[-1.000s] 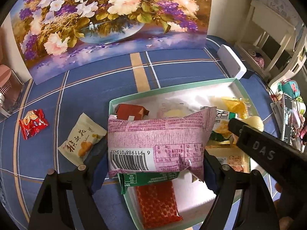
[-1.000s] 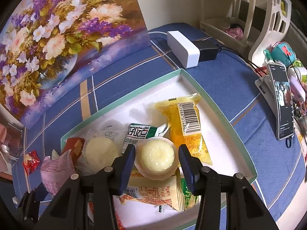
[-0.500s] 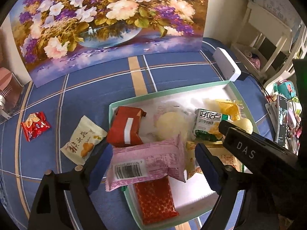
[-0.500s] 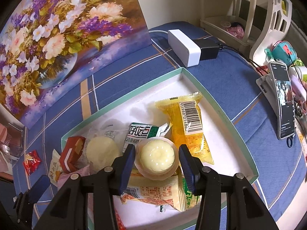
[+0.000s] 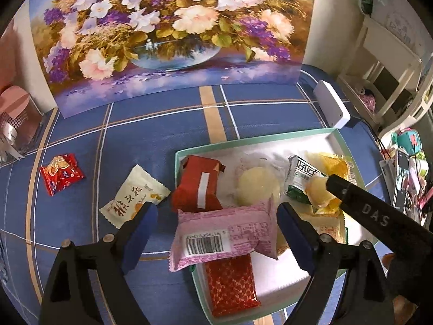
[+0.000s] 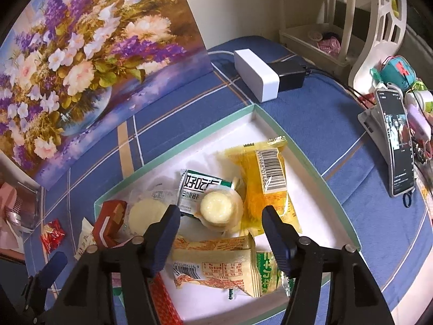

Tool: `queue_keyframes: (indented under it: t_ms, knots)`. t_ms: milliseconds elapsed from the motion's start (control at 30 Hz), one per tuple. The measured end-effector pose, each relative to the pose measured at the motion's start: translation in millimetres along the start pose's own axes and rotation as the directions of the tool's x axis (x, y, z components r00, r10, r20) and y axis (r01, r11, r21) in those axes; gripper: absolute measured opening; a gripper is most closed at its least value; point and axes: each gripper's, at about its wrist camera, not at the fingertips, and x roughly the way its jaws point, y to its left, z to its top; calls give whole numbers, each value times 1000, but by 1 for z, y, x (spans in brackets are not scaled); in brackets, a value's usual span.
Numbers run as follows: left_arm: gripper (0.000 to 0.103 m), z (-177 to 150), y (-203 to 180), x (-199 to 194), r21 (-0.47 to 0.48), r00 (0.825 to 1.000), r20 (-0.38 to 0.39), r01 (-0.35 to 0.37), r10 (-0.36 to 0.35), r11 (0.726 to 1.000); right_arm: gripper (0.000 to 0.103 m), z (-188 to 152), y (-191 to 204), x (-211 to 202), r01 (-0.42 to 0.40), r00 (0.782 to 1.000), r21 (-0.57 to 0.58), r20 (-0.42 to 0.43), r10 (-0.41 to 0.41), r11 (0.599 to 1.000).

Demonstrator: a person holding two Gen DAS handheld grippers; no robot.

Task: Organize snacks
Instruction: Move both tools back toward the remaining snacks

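Observation:
A green-rimmed white tray (image 5: 251,142) (image 6: 311,168) holds several snacks. A pink packet (image 5: 224,237) lies on the tray's left edge, over a red patterned packet (image 5: 230,287). My left gripper (image 5: 216,233) is open and straddles the pink packet without holding it. My right gripper (image 6: 220,224) is open just above a round jelly cup (image 6: 219,211), which rests on the tray and also shows in the left view (image 5: 319,192). A white packet (image 5: 135,195) and a small red packet (image 5: 61,173) lie on the blue cloth left of the tray.
In the tray: a red-brown box (image 5: 199,187), a pale round cake (image 5: 257,185), a green-white packet (image 6: 200,192), a yellow packet (image 6: 268,184), an orange-printed packet (image 6: 216,262). A floral picture (image 5: 167,32) stands behind. A white adapter (image 6: 255,74) and a phone (image 6: 397,146) lie right.
My left gripper opened and let the pink packet drop onto the tray's left edge, then drew back. My right gripper opened off the jelly cup, which now rests on the tray.

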Motion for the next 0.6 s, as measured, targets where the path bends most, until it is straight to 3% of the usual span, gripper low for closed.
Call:
queue_keyframes:
  t_ms: [100,200,300,467,600]
  knots:
    - [90,1,8,1,-26,1000,7,-13,13,1000,68,1,0,-2,1,1000,-5,0,-1,1000]
    - [91,2,21,1,-73,998,18,-54,55,996,76,1,1,0,-1,1000,-11,-7,1,1000]
    - [102,2,36,1,-132,995,40,-90,96,987,82,0,4,1,-1,1000,-23,-12,1,1000]
    - [102,2,57,-2,-187,988,60,-128,141,974,85,0,7,1,4,1000,-41,-12,-4,999]
    - [103,1,71,-5,-226,986,65,-134,152,965,103,0,8,1,5,1000,-42,-11,-6,999]
